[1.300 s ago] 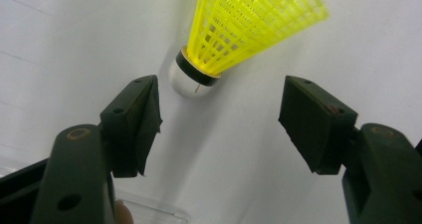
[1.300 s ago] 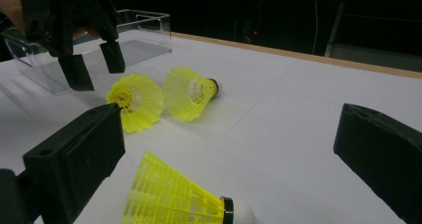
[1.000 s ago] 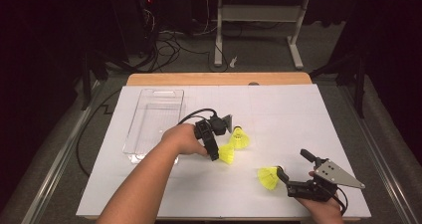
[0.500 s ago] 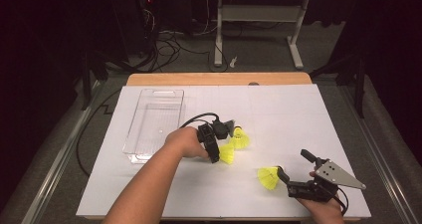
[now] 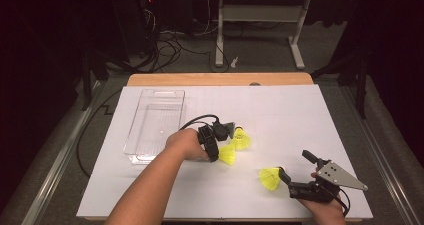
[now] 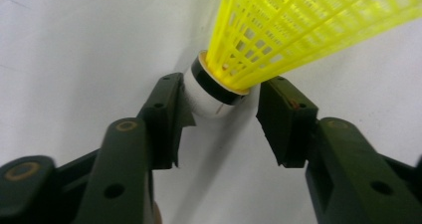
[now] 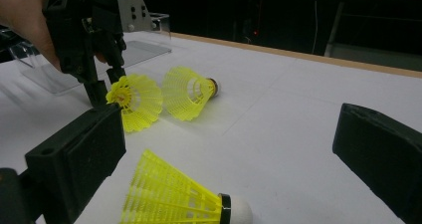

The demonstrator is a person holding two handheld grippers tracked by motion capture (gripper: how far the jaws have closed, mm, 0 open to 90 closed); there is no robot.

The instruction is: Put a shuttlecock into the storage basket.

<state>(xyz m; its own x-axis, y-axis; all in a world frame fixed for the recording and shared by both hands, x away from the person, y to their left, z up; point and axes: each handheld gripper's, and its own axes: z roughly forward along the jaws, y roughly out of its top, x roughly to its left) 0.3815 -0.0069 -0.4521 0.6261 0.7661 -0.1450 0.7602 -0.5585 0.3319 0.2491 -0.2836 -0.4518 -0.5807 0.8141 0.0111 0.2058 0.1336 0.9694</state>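
Note:
Three yellow shuttlecocks lie on the white table. My left gripper (image 5: 216, 152) points down at the middle shuttlecock (image 5: 228, 154). In the left gripper view its jaws stand on either side of the white cork (image 6: 209, 92). One jaw touches the cork and the other is a small gap away, so the left gripper (image 6: 221, 119) is open. A second shuttlecock (image 5: 242, 140) lies just behind it. My right gripper (image 5: 297, 166) is wide open at the front right. The third shuttlecock (image 5: 269, 178) lies just left of its jaws, low between them in the right gripper view (image 7: 174, 199).
A clear plastic tray (image 5: 131, 135) stands left of my left hand, with nothing in it. A black cable loops from the left gripper toward the tray. The table's front edge is close under my right hand. Dark floor and desk legs lie beyond the far edge.
My left hand has shifted very slightly over the middle shuttlecock. The right gripper and the three shuttlecocks have not moved.

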